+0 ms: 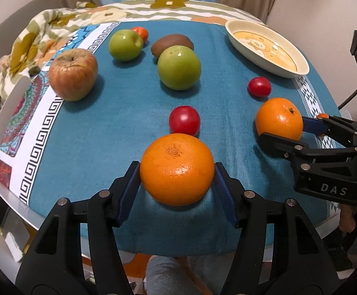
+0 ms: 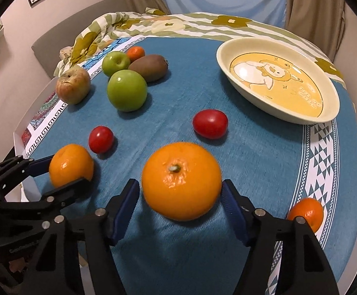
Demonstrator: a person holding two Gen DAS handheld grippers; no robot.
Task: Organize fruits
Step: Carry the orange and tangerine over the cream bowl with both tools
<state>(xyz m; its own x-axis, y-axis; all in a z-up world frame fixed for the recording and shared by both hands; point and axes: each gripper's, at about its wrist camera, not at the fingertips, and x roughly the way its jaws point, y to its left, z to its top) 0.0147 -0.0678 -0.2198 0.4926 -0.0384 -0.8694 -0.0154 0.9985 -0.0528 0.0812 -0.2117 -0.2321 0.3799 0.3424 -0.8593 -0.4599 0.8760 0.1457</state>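
Oranges sit between both claws on the teal-clothed worktop [image 1: 92,132]: the left claw [image 1: 177,172] clenches a large round orange [image 1: 177,169]; the right claw [image 2: 181,191] brackets another round orange [image 2: 181,180], contact unclear. Beyond it stands a cream oval dish [image 2: 227,73].

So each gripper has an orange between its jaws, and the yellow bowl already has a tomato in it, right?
Not quite. The bowl has nothing in it; the right wrist view shows its bare picture bottom. Both tomatoes lie on the blue cloth. The rest is right: the left gripper and the right gripper each have an orange between their jaws.
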